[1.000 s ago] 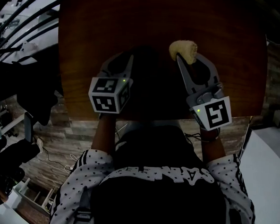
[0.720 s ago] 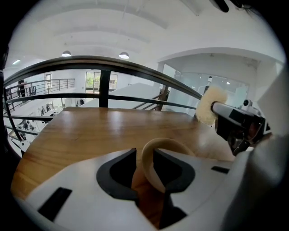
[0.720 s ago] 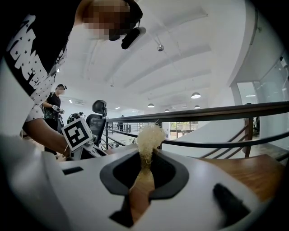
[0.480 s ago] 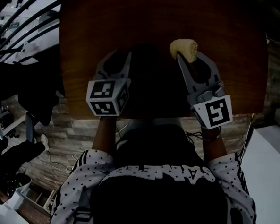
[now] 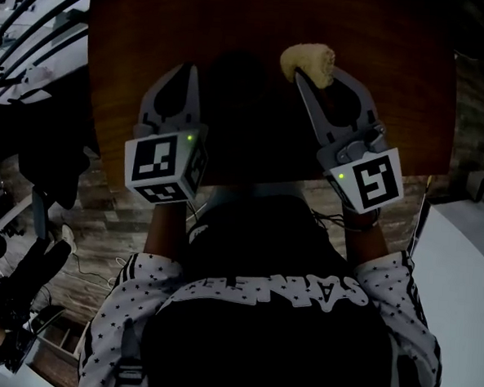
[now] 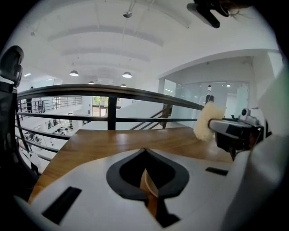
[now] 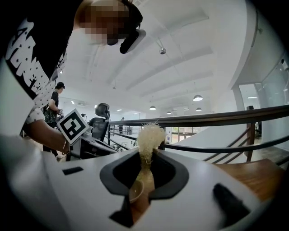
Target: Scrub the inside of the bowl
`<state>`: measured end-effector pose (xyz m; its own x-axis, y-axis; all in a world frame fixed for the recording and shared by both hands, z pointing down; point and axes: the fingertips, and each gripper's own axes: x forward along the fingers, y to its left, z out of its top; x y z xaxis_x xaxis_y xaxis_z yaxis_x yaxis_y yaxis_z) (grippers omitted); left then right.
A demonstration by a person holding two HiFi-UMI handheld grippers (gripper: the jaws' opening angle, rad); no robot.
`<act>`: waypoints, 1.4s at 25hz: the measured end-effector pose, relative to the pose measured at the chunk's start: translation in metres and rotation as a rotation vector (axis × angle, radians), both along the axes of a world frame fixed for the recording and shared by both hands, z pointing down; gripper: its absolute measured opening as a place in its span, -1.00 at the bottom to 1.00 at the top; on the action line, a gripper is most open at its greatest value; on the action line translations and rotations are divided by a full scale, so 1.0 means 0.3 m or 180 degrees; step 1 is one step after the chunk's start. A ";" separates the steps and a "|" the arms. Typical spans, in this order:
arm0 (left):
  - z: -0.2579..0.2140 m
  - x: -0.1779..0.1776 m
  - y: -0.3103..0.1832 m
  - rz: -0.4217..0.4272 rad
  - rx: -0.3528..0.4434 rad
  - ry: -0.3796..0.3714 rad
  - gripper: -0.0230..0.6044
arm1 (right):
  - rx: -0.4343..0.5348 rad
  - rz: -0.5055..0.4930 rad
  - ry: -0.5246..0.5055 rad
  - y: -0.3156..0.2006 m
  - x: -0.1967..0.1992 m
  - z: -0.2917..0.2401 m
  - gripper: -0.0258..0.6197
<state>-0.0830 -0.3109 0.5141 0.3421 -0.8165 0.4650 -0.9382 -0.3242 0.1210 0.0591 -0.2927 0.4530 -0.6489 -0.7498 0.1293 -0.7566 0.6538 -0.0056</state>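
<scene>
My right gripper (image 5: 308, 72) is shut on a pale yellow fibrous scrubber (image 5: 309, 61), held over the far middle of the brown wooden table (image 5: 395, 92). In the right gripper view the scrubber (image 7: 150, 134) sticks up from between the jaws of the right gripper (image 7: 145, 155). My left gripper (image 5: 188, 67) is to its left, shut with nothing in it. In the left gripper view the closed tips of the left gripper (image 6: 144, 151) point over bare tabletop, with the scrubber (image 6: 207, 122) at the right. No bowl shows clearly. A dark patch (image 5: 247, 107) lies between the grippers, and I cannot tell what it is.
A dark metal railing (image 6: 108, 92) runs just past the table's far edge, with a drop behind it. A white surface (image 5: 466, 268) lies at the right. An office chair (image 7: 101, 113) and a standing person (image 7: 55, 103) are off to the left.
The left gripper has moved left and farther out over the table. The right gripper has shifted slightly left and farther out with the scrubber.
</scene>
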 end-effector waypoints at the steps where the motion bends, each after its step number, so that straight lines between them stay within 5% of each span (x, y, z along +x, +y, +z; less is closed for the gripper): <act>1: -0.015 0.006 0.005 0.0051 0.0029 0.0002 -0.88 | 0.0011 -0.0001 -0.0006 0.004 -0.001 -0.010 -0.73; 20: -0.310 0.076 0.102 0.0544 0.0374 0.0138 -0.88 | 0.0294 -0.0005 -0.0159 0.070 0.002 -0.221 -0.73; 35: -0.501 0.081 0.377 0.0767 0.0651 0.0250 -0.88 | 0.0514 0.0115 -0.0116 0.307 0.003 -0.417 -0.73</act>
<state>-0.0588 -0.1978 0.3639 0.5653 -0.7815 0.2641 -0.8219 -0.5609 0.0994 0.0599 -0.2006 0.3280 -0.6231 -0.7819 -0.0179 -0.7809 0.6207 0.0693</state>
